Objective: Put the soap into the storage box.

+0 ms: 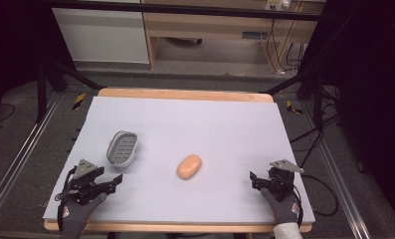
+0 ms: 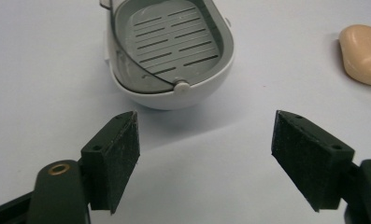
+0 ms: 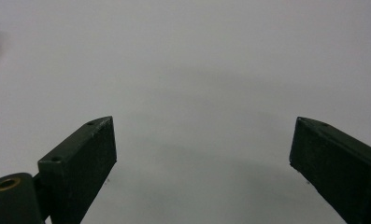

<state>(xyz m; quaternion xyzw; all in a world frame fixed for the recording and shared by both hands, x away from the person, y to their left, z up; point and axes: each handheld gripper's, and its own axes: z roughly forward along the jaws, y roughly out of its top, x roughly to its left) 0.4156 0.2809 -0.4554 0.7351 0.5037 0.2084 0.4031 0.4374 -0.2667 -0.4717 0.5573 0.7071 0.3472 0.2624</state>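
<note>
Two grippers, high view: left gripper (image 1: 116, 179) at the near left of the table (image 1: 225, 124), right gripper (image 1: 253, 178) at the near right, each in a gloved hand
Soap dish, high view: soap dish (image 1: 122, 148) just beyond the left gripper, apart from it, lying on the pale table cover
Soap, high view: soap (image 1: 189, 166) near the middle, between the two grippers, to the right of the dish and well clear of it
Left claw, left gripper view: left gripper (image 2: 205, 163) spread wide, nothing between the jaws — bare table under them
Dish, left gripper view: soap dish (image 2: 171, 51) straight ahead, just past the jaw tips, not touched; slotted grey insert inside a white shell
Soap, left gripper view: soap (image 2: 363, 53) at the far right, apart from the dish
Right claw, right gripper view: right gripper (image 3: 202, 149) spread wide, holding nothing — plain table (image 3: 188, 65) ahead
</note>
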